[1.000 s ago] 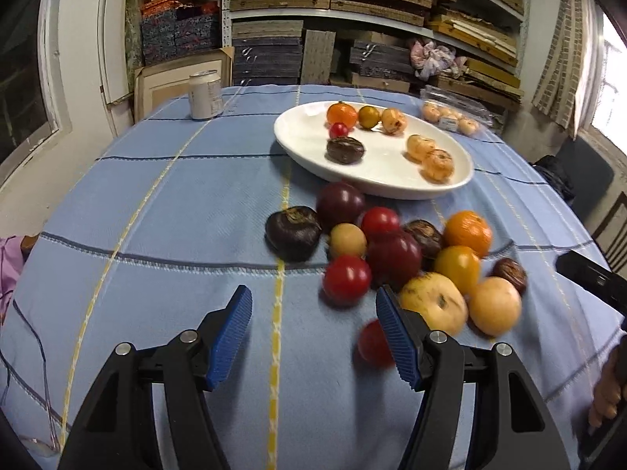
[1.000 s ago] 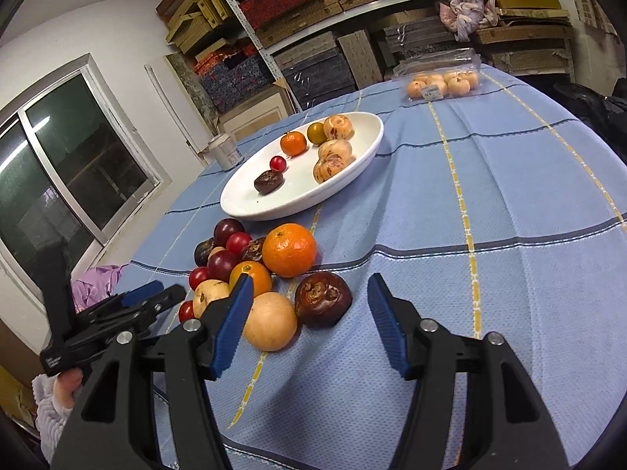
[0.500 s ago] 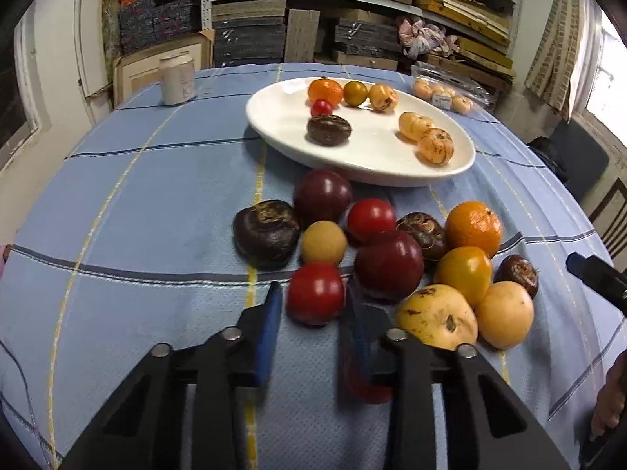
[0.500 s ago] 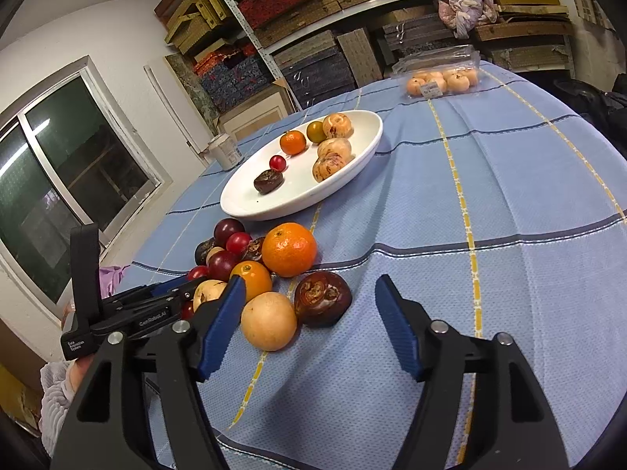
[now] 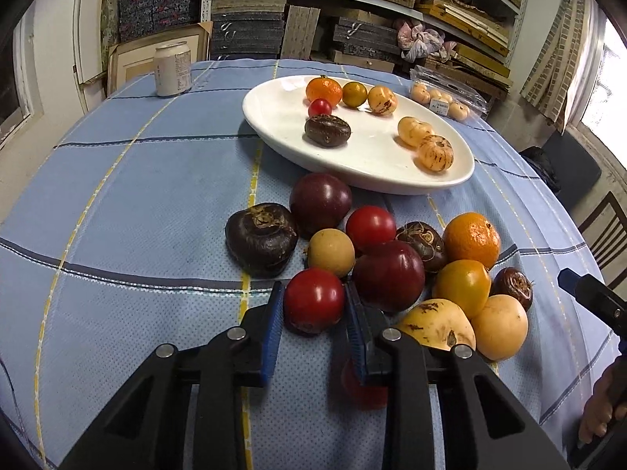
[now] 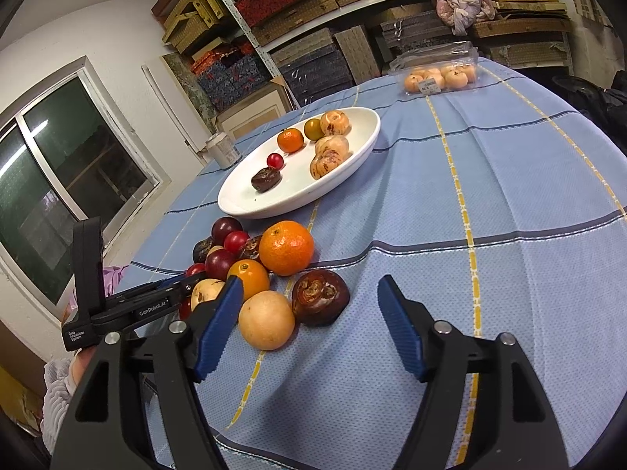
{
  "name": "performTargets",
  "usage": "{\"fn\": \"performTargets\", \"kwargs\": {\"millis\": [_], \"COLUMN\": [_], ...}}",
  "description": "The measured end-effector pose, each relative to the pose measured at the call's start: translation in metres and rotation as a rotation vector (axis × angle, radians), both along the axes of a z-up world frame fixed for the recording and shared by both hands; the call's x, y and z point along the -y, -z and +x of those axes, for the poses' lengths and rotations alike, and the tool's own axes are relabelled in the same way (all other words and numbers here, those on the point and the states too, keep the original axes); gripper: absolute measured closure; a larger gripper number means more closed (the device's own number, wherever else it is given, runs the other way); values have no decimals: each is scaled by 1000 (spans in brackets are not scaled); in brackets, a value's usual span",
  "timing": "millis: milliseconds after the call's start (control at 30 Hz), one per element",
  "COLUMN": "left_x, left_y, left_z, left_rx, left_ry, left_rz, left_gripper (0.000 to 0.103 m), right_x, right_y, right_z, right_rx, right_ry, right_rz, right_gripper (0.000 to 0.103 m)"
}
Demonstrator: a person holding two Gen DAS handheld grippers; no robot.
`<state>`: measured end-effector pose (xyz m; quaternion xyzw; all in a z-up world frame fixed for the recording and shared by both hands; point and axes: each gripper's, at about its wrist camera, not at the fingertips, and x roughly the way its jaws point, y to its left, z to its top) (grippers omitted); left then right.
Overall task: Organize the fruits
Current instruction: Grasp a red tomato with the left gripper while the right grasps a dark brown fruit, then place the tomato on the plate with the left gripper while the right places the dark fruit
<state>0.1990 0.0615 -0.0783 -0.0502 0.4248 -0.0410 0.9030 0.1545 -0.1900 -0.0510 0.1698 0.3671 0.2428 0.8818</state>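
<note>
A red tomato [image 5: 313, 299] on the worktop [image 5: 137, 196] is being clamped by the closing left tongs [image 5: 313, 315]. The right tongs [image 6: 309, 331] are held wide and empty. Around a dozen fruits remain heaped nearby; seven are already set on the far white plate [image 5: 270, 133].

Small red fruit [image 5: 362, 389] low in the left wrist view — mostly hidden behind the left gripper's black right-hand finger [image 5: 395, 356]; kind cannot be told.

Clear plastic clamshell pack of pale orange fruits [image 5: 446, 98] — label print too small to read.

White drink can [image 5: 172, 67] — text illegible.

Person's fingers [image 5: 597, 411] cut off at the right edge.

Lilac knitted sleeve [image 6: 55, 395] cut off at the left edge of the right wrist view.
</note>
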Motion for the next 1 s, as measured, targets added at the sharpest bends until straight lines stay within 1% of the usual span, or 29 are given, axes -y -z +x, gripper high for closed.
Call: {"fn": "performTargets", "kwargs": {"millis": [67, 133, 233, 300, 367, 433, 500, 633, 700, 767, 900, 1000], "left_x": [0, -3, -7, -11, -14, -15, -16, -17, -17, -17, -17, -17], "left_y": [-1, -4, -10, -11, -12, -13, -14, -15, -14, -15, -14, -14], "left_z": [0, -2, -9, -13, -17, -19, -21, -23, -24, -24, -24, -24], "left_rx": [3, 22, 56, 67, 76, 84, 91, 91, 90, 90, 88, 88], "left_ry": [-3, -17, -35, -42, -47, -46, -43, -35, -30, -25, -23, -20], "left_rz": [7, 12, 18, 12, 4, -3, -10, -24, -28, -33, -40, -40], "left_gripper": [73, 73, 73, 73, 73, 73, 73, 73, 73, 73, 73, 73], "right_x": [0, -2, -8, -18, -30, -39, -46, -50, -52, -50, -63, -67], "right_y": [0, 1, 1, 2, 4, 5, 6, 8, 12, 12, 13, 16], "right_z": [0, 0, 0, 1, 3, 5, 8, 17, 24, 27, 28, 35], "right_rx": [0, -1, -7, -17, -22, -15, 0, 2, -10, -11, 13, 2], "right_ry": [-2, -7, -20, -46, -76, -92, -91, -81, -83, -102, -157, -168], "right_rz": [0, -5, -40, -102, -177, -239, -302, -348, -394, -393, -468, -458], "right_gripper": [34, 34, 34, 36, 44, 48, 50, 50, 51, 51, 51, 51]}}
